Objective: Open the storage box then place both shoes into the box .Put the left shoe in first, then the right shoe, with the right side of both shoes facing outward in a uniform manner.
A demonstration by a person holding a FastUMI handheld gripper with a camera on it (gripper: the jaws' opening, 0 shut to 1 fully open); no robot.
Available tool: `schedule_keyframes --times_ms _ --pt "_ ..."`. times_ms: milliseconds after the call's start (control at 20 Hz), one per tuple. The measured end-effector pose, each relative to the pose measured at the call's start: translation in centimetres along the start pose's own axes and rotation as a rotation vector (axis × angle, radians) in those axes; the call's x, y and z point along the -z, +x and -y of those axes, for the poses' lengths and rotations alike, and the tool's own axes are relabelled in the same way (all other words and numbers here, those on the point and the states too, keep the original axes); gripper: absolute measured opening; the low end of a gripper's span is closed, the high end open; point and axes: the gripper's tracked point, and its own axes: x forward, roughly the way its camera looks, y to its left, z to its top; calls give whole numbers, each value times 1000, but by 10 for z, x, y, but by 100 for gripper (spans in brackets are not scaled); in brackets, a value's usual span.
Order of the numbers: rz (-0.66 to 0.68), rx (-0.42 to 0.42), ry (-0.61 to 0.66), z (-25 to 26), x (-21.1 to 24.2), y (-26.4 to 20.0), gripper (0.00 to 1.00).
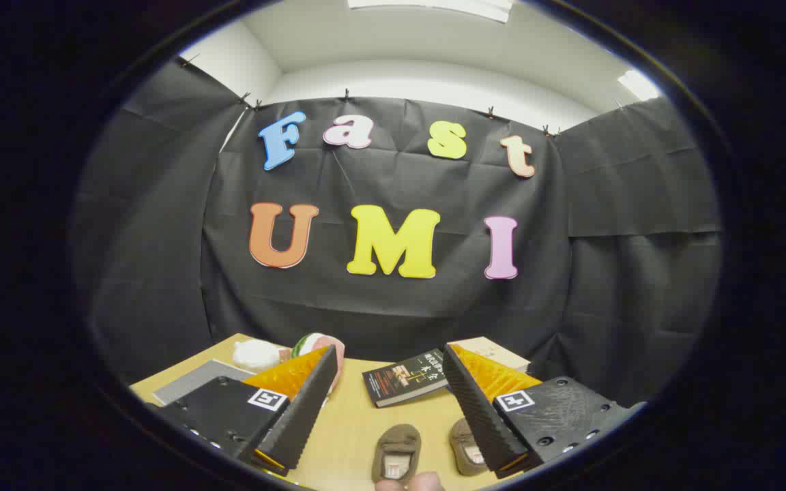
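- The gripper point(389, 361) had its fingers spread wide, holding nothing
- Two brown shoes point(396, 453) point(467, 447) lay side by side on the wooden counter point(348, 426) between the fingers
- A dark book point(403, 376) lay beyond them
- A grey folder point(192, 382) and plush toys point(256, 354) sat beyond the left finger

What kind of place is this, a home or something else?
Most likely a recording booth set up indoors, not a home: black cloth hangs clipped as walls around a wooden table. Two small shoes and a book lie on it like props, with the open gripper above.
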Motion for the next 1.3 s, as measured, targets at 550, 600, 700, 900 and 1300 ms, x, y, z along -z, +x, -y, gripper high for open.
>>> schedule_keyframes --times_ms 550,600,700,900,1300 --pt "5 -16 -10 8 -19 -9 95" --pt "3 -19 -5 13 -20 -9 95" --pt "-17 -23 21 18 -14 -10 95" --pt "-20 -57 45 31 -16 -10 95" --pt "-42 -230 56 24 11 -8 95"
